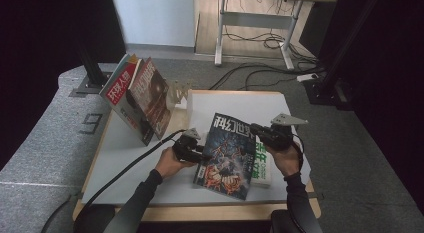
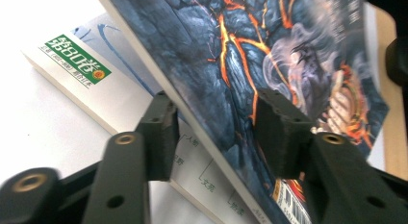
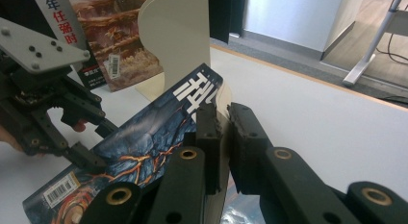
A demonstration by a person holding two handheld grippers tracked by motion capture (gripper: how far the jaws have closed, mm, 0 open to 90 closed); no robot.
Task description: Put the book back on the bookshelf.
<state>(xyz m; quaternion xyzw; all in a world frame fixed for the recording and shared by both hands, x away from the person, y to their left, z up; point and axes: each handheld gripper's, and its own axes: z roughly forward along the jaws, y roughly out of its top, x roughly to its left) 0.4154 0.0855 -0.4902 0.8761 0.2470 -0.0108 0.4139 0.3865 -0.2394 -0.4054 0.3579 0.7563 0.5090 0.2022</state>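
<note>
Much of the green-and-white book (image 1: 261, 163) lying flat on the tabletop (image 1: 125, 153) is hidden: in the high view the dark lava-cover magazine (image 1: 227, 150) is held over it, and a narrow strip with green lettering peeks out on the right. From the left gripper view the book's (image 2: 77, 77) green label and some printed lines show beneath the raised magazine (image 2: 250, 51), whose top and right edges are cut off by the frame. The magazine's barcode corner is blurred there.

The left gripper (image 1: 192, 148) has its fingers (image 2: 161, 135) on either side of the magazine's lower edge, still spread a little; one pad sits under the cover, the other over it, and I cannot tell whether both press yet. The right gripper (image 1: 260, 133) has its fingers (image 3: 209, 132) pressed nearly together, pinching the magazine's (image 3: 144, 137) upper edge. So the magazine hangs tilted between the two grippers, above the book, near the front of the tabletop.

Counting: two grippers, two hands, one book lying flat, one magazine being held. At the back left, magazines (image 1: 137, 95) lean against a cream bookend (image 3: 175, 46); I make out two or three covers, the hindmost mostly covered by the front ones. The titles are too small to read. Beyond the tabletop, one desk frame (image 1: 255, 23) stands with cables on the floor.
</note>
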